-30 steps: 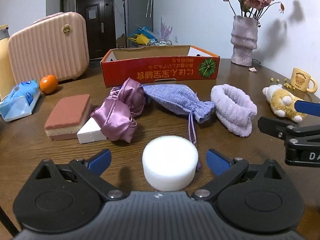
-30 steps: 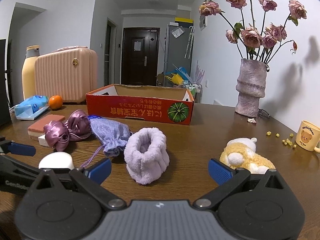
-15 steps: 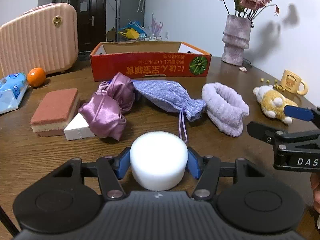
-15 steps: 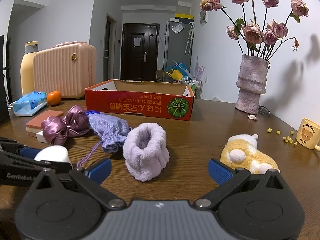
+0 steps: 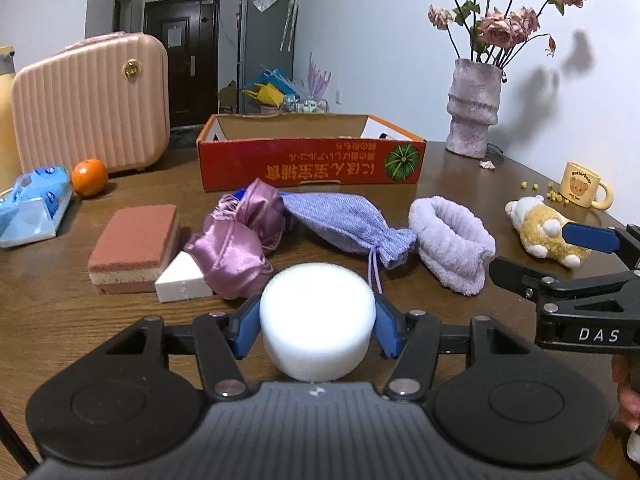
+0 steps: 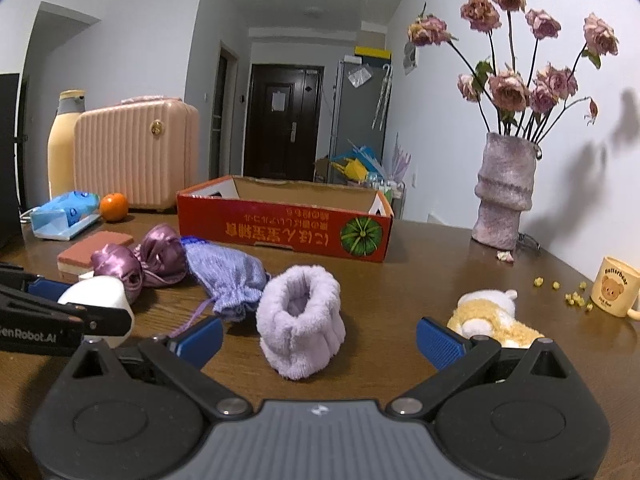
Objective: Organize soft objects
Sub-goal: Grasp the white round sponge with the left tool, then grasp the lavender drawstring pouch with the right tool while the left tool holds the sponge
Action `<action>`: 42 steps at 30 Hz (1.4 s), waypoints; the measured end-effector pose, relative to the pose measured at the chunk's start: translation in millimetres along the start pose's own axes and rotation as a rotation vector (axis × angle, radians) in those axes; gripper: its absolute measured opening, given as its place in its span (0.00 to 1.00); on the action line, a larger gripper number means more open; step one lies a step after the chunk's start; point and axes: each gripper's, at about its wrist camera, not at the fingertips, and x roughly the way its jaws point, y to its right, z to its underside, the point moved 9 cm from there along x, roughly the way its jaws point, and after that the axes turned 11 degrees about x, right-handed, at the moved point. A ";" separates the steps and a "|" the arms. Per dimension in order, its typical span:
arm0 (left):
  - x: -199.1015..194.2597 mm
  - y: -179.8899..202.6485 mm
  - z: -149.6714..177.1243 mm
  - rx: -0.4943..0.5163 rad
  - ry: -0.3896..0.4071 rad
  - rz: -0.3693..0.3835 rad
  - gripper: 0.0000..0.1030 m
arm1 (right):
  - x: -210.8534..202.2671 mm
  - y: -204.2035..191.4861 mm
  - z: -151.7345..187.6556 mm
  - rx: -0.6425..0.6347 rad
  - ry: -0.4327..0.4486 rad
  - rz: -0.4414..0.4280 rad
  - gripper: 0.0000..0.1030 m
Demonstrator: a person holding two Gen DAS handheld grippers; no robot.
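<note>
Left wrist view, as I log it:
- My left gripper (image 5: 317,322): blue pads closed against both sides of the white round foam puck (image 5: 317,320); whether the puck is raised off the brown wooden table (image 5: 60,312) I cannot tell.
- Just beyond the puck: crumpled purple satin pouch (image 5: 240,248), touching a white foam wedge (image 5: 182,280), which sits against a pink-topped layered sponge block (image 5: 134,248).
- Lavender knitted drawstring bag (image 5: 344,226) lies beside the satin pouch, its cord trailing toward the puck.
- Fluffy lilac towelling headband (image 5: 452,248) to the right of the bag.
- Yellow-and-white plush toy (image 5: 540,232) further right, partly behind my right gripper (image 5: 560,256).
- Open red cardboard box (image 5: 312,164) behind the soft items.

Right wrist view:
- My right gripper (image 6: 320,338): blue pads spread wide, holding nothing, facing the lilac headband (image 6: 300,320), which lies between the pads but further out.
- Plush toy (image 6: 492,316) behind the right-hand pad.
- Foam puck (image 6: 100,300) at far left in the left gripper (image 6: 76,300).
- Knitted bag (image 6: 228,276) and satin pouch (image 6: 140,260) past it.
- Red box (image 6: 284,220) at the back.
- Yellow bear-print mug (image 6: 614,292) at the right edge.
</note>
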 end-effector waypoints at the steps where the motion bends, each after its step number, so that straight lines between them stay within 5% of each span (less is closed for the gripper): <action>1: -1.7 -1.4 -0.3 0.002 0.006 -0.003 0.57 | -1.4 -1.2 -1.5 0.000 0.010 -0.003 1.00; 7: -9.3 -14.2 -3.5 -0.014 0.035 -0.020 0.57 | -4.5 -16.4 -8.9 -0.019 0.062 -0.029 1.00; 25: -26.8 -65.7 -14.2 -0.130 0.108 -0.100 0.57 | 40.9 -78.8 -21.5 -0.137 0.036 -0.094 0.98; 42: -25.9 -95.1 -13.4 -0.189 0.103 -0.153 0.57 | 121.3 -95.8 -6.0 -0.133 -0.162 -0.067 0.63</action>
